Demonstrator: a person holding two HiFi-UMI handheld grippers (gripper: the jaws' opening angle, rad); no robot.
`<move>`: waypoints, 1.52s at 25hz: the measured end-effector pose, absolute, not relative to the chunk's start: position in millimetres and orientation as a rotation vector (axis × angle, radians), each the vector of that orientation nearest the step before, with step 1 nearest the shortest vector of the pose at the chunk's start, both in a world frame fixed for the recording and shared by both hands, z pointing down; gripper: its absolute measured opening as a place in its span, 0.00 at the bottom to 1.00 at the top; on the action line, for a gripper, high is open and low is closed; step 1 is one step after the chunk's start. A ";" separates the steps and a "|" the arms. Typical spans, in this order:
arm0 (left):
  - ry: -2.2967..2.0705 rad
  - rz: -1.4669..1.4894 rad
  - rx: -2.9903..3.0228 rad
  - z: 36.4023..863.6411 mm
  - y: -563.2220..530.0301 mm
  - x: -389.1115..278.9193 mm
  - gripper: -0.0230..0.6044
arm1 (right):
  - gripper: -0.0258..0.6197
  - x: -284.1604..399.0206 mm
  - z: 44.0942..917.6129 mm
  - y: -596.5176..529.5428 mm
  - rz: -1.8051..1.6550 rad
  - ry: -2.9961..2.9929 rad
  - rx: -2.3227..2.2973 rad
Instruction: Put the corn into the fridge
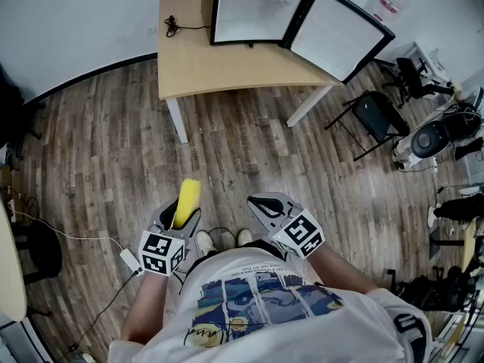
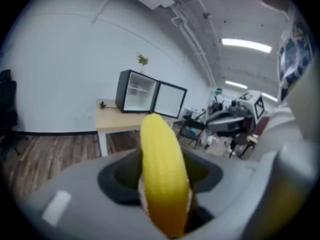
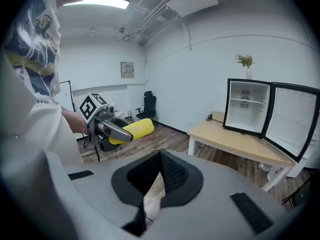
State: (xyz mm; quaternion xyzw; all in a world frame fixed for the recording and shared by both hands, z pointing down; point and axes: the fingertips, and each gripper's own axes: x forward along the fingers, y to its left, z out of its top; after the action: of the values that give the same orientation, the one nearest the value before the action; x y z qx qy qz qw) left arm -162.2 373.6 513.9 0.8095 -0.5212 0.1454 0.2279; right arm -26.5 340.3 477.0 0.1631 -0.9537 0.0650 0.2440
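Observation:
A yellow corn cob (image 1: 187, 200) sticks out forward from my left gripper (image 1: 184, 213), which is shut on it; close up, the corn (image 2: 162, 174) fills the gap between the jaws. My right gripper (image 1: 262, 203) is level with it on the right, shut, with nothing in it. From the right gripper view, the left gripper (image 3: 113, 129) and corn (image 3: 137, 128) show at the left. The small black fridge (image 1: 249, 7) stands on a wooden table (image 1: 195, 68) far ahead across the floor, with its door (image 1: 340, 33) swung open to the right. Its white inside looks bare.
A black folding chair (image 1: 376, 116) stands right of the table. More equipment and chairs crowd the right edge. A dark office chair (image 1: 38, 252) and a white cable (image 1: 83, 237) lie at the left. Wood floor stretches between me and the table.

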 end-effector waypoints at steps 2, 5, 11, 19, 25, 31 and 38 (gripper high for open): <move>-1.436 0.374 2.232 506.9 371.8 -148.5 0.41 | 0.06 -16.0 470.6 339.6 0.162 -2.615 0.451; -1.417 0.355 2.252 497.7 362.9 -125.9 0.41 | 0.06 1.3 465.4 332.9 0.144 -2.621 0.468; -1.398 0.370 2.267 484.1 342.7 -93.0 0.41 | 0.06 32.9 464.0 316.6 0.161 -2.632 0.482; -1.449 0.382 2.238 480.2 317.9 -58.9 0.41 | 0.19 80.3 465.3 285.1 0.214 -2.665 0.539; -1.505 0.363 2.198 480.4 295.5 -46.6 0.41 | 0.10 99.9 476.7 271.0 0.222 -2.674 0.504; -1.466 0.376 2.208 487.5 252.4 -56.0 0.42 | 0.07 101.7 487.0 236.1 0.267 -2.666 0.572; -1.364 0.348 2.311 483.5 148.0 -73.3 0.42 | 0.07 88.5 483.4 151.1 0.289 -2.607 0.744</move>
State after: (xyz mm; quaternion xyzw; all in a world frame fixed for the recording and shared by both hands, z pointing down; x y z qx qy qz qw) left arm -73.3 148.0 483.5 0.8339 -0.4922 0.1254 0.2159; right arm 88.5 151.1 483.4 0.2669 -0.9357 0.1036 0.2060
